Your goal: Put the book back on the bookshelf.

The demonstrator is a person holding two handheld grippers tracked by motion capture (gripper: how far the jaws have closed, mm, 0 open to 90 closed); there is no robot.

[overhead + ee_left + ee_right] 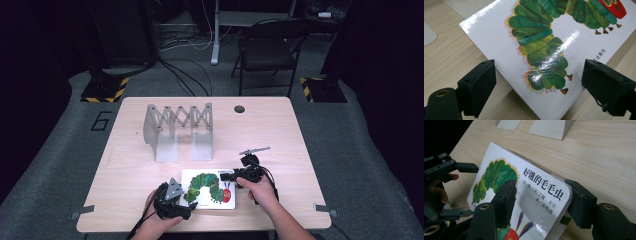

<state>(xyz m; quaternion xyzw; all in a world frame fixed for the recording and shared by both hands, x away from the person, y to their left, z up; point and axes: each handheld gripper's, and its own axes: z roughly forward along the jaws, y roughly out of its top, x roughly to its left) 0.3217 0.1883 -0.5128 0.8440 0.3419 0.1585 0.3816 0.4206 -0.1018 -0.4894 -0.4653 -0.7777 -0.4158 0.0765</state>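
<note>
A picture book point(208, 189) with a green caterpillar on its cover is lying flat near the front edge of the desk point(280, 130), just in front of the expandable metal book rack point(178, 131), probably so it can be lifted and stood in a slot. The right claw point(540, 198) is straddling the book's corner by the title, one jaw over the cover and the other at the outer edge, apparently not yet clamped. The left claw point(539, 82) is standing wide apart over the opposite corner, gripping nothing, seemingly ready to steady the book.

Wooden table point(125, 165) — book point(208, 189), metal rack point(177, 130)
</note>
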